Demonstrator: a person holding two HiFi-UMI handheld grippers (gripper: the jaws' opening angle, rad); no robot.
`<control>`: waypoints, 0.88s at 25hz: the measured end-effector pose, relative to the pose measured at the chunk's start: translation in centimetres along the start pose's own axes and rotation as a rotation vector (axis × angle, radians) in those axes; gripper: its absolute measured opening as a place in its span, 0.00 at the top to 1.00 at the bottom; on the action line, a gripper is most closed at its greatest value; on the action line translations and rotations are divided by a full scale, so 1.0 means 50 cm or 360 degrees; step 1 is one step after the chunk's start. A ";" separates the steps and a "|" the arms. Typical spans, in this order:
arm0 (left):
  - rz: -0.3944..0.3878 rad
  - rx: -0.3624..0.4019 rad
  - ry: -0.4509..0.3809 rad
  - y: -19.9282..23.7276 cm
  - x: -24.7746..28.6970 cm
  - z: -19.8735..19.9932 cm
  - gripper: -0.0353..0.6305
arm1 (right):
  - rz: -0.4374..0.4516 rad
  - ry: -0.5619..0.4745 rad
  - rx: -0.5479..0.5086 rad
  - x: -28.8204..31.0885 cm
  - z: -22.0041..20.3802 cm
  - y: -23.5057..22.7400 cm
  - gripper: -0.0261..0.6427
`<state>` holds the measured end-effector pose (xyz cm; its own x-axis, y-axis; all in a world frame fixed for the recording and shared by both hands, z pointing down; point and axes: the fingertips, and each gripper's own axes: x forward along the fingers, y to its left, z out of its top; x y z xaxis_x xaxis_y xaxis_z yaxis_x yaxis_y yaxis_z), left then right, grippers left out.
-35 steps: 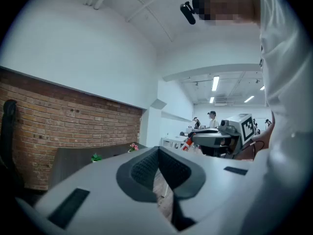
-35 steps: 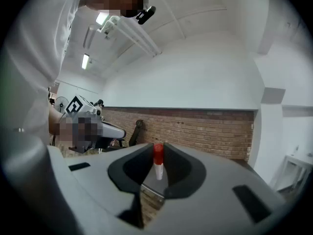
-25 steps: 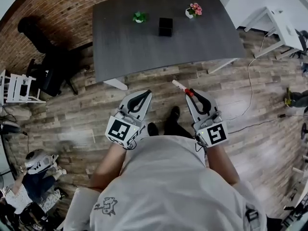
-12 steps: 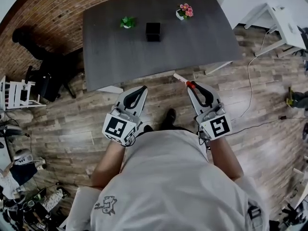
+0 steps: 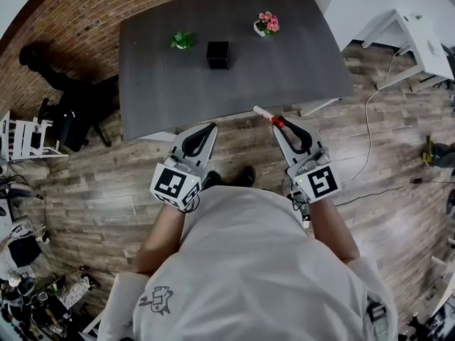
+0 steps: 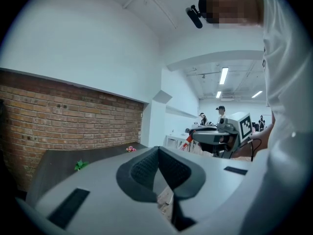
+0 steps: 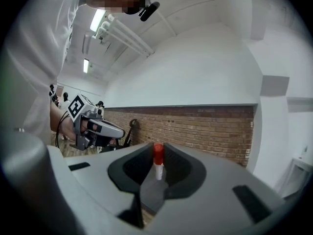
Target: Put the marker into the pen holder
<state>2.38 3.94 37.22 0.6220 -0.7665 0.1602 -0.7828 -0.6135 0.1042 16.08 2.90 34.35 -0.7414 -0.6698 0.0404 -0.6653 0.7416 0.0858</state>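
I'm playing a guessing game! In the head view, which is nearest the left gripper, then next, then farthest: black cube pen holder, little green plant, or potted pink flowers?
1. Black cube pen holder, straight ahead, in the middle.
2. Little green plant, further back, left.
3. Potted pink flowers, back right.

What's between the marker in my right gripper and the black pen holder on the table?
Nothing stands there: the head view shows only bare table between the marker, held in the right gripper, and the pen holder.

Red-capped white marker (image 5: 264, 114) in rt gripper (image 5: 278, 123), black pen holder (image 5: 218, 54) on table (image 5: 291, 66).
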 end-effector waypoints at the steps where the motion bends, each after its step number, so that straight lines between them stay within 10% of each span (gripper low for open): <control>1: 0.0001 0.0001 0.0002 0.002 0.004 0.002 0.93 | 0.0002 0.0004 0.0004 0.002 0.000 -0.004 0.86; 22: -0.0025 -0.0016 -0.0121 0.197 0.021 0.057 0.93 | 0.0002 0.0028 -0.0069 0.206 0.038 -0.008 0.86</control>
<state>-4.61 -3.45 35.65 0.6335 -0.7692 0.0834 -0.7728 -0.6239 0.1158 8.56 -4.22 32.84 -0.7404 -0.6696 0.0582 -0.6596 0.7405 0.1287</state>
